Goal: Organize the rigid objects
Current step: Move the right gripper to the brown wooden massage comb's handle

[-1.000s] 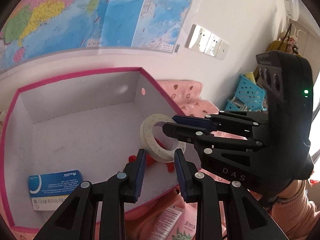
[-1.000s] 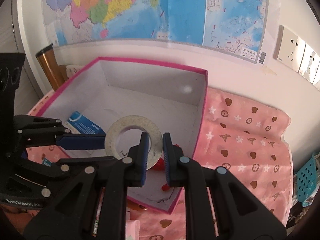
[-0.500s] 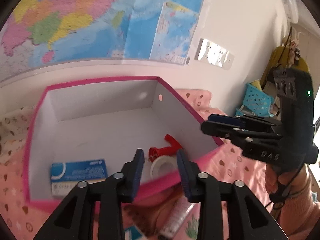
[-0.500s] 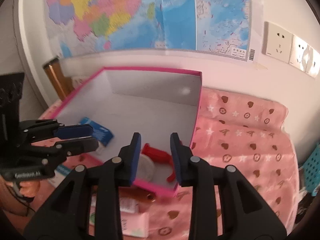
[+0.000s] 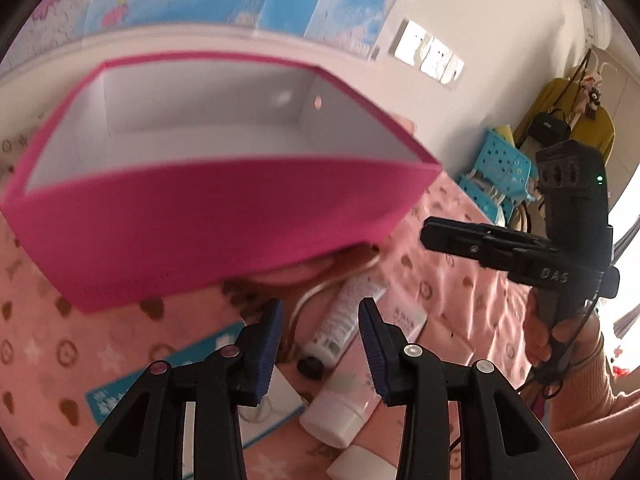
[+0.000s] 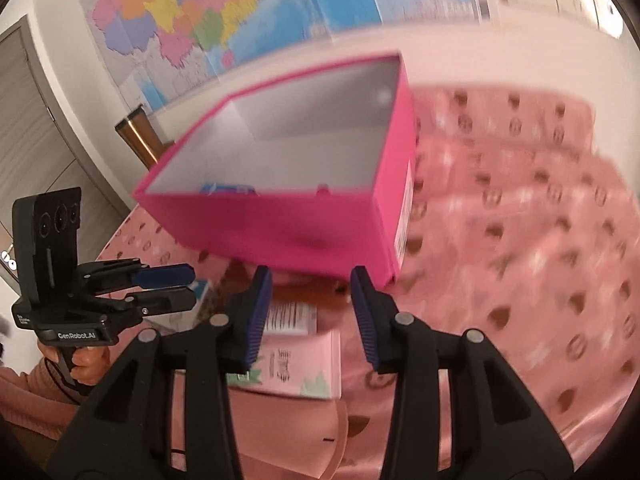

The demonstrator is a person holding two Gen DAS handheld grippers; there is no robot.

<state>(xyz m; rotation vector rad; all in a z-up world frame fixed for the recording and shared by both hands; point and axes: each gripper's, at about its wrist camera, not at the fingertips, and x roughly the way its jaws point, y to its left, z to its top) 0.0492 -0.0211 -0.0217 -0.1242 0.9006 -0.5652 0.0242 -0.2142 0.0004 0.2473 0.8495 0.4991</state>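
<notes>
- The pink box [image 5: 208, 216] sits open-topped on the surface [image 6: 520, 240], which is covered with a pink patterned cloth, close to the wall under a map [image 6: 208, 16].
- In the right wrist view a blue item [image 6: 228, 189] and a small red item [image 6: 322, 190] peek above the box's near wall; motion blur hides what they are.
- Just in front of the box lie loose things: a white tube [image 5: 340, 324] with a dark cap, a second pale tube [image 5: 340, 408] nearer the camera, a blue-and-white packet [image 5: 132, 384], and a pink carton [image 6: 298, 364] with a green print.
- The left tongs [image 5: 320, 344] hang low above the white tube, fingers spread apart and grasping nothing, pointing toward the box's near wall.
- The right tongs [image 6: 310, 312] hover over the pink carton and a white label, likewise spread wide and empty, aimed at the box's front.
- Each pair of tongs shows in the other's view, held level from its own side, the person's fingers wrapped round the handle below.
- A blue basket [image 5: 500, 168] stands by the wall beyond the surface.
</notes>
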